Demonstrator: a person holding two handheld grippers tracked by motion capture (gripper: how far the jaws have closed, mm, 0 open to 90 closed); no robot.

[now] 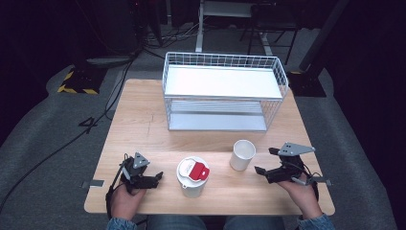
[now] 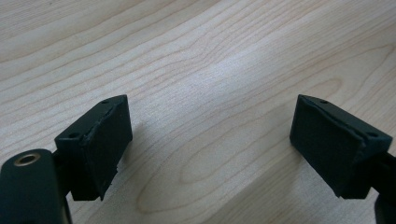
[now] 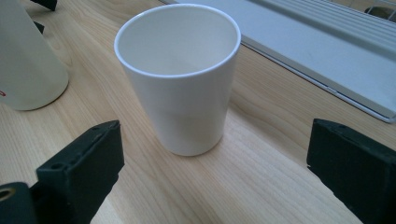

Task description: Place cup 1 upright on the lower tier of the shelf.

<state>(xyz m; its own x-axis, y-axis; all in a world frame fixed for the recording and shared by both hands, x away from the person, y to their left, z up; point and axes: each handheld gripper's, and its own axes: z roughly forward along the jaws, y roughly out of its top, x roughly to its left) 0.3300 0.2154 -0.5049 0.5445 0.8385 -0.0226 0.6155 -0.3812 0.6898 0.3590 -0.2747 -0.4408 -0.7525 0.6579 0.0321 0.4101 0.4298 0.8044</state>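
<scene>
So we're at the very start: nothing gripped yet. Right claw [image 1: 266, 161] is spread wide, aimed at the white cup [image 3: 180, 77], which stands upright on the surface [image 1: 143, 129] just ahead, w/ the lidded bottle [image 1: 192, 176] beside it. Left claw [image 1: 154, 176] is wide too, over bare wood. Still to do, we'd say: close in, grip the cup, lift, prob. to the wire rack [image 1: 222, 91].

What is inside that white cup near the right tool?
The cup looks empty: its white inner wall and part of its bottom show in the right gripper view, with nothing in it. The near part of the bottom is hidden by the rim.
</scene>
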